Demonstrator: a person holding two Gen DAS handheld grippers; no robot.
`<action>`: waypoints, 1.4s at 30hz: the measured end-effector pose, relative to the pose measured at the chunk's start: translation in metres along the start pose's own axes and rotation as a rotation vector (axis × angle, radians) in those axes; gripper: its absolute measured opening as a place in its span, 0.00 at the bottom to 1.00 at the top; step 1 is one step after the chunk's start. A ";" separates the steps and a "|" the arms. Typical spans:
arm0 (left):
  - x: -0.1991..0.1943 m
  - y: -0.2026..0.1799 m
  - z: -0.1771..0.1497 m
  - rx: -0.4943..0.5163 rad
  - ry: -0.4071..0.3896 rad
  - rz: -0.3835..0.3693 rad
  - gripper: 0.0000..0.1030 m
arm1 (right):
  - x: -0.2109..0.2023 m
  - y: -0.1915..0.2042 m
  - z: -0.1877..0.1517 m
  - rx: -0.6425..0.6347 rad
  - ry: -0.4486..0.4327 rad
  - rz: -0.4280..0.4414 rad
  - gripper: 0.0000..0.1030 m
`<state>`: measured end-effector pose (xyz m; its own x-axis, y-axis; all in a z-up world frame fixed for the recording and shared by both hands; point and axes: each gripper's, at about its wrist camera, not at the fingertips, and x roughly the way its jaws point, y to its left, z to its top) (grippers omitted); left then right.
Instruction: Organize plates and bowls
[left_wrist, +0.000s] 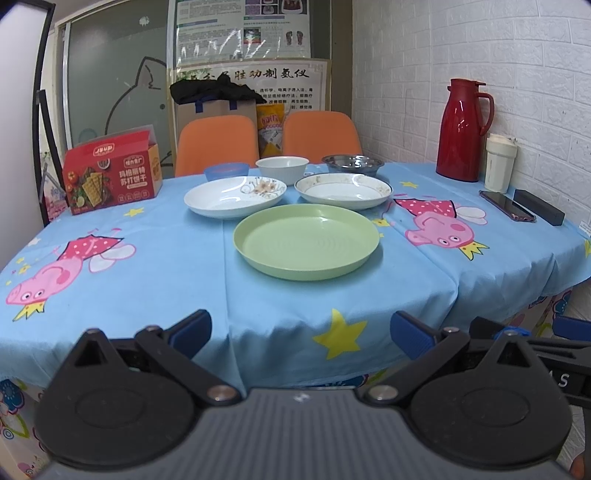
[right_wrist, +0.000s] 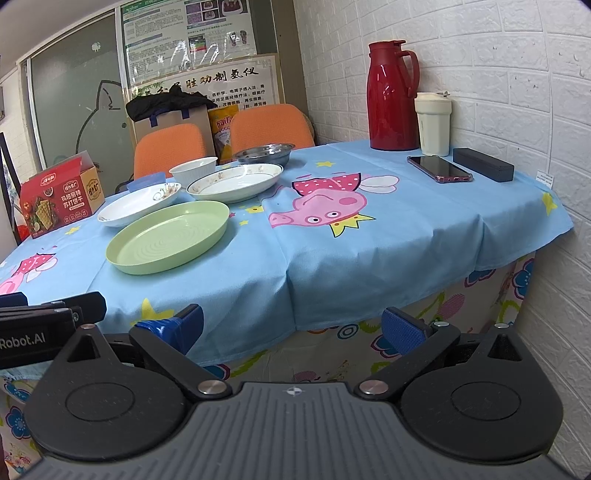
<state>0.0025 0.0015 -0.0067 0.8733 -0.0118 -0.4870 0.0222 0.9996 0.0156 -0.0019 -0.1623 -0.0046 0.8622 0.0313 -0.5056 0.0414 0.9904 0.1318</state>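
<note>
Green plate (left_wrist: 306, 242) sits nearest on the blue cartoon tablecloth (left_wrist: 166, 280), with two white plates (left_wrist: 235, 196) (left_wrist: 343, 191) just behind it, then a blue bowl (left_wrist: 225, 171), a white bowl (left_wrist: 282, 167) and a steel bowl (left_wrist: 352, 164). Orange chairs (left_wrist: 217, 146) and a white brick wall (left_wrist: 480, 55) stand beyond. Both grippers (left_wrist: 301, 334) (right_wrist: 291, 330) hover wide open, empty, off the near edge. Only the right view shows the floral cloth (right_wrist: 480, 314) beneath.

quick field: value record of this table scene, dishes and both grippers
plates: green plate nearest; floral white plate and gold-rimmed white plate behind it
bowls: blue bowl, white bowl, steel bowl in back row
stacking: none yet
left gripper: open, empty
right gripper: open, empty
</note>
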 end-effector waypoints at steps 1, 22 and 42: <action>0.001 0.000 0.000 0.000 0.002 0.000 0.99 | 0.000 0.000 0.000 0.000 0.001 -0.001 0.88; 0.048 0.042 0.041 -0.060 0.065 -0.013 0.99 | 0.005 0.000 0.033 -0.047 -0.123 0.046 0.88; 0.188 0.105 0.104 -0.126 0.332 -0.257 0.98 | 0.169 0.078 0.085 -0.325 0.188 0.187 0.88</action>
<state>0.2201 0.1021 -0.0059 0.6433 -0.2722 -0.7156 0.1406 0.9608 -0.2391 0.1898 -0.0913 -0.0071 0.7312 0.2084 -0.6495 -0.2943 0.9554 -0.0247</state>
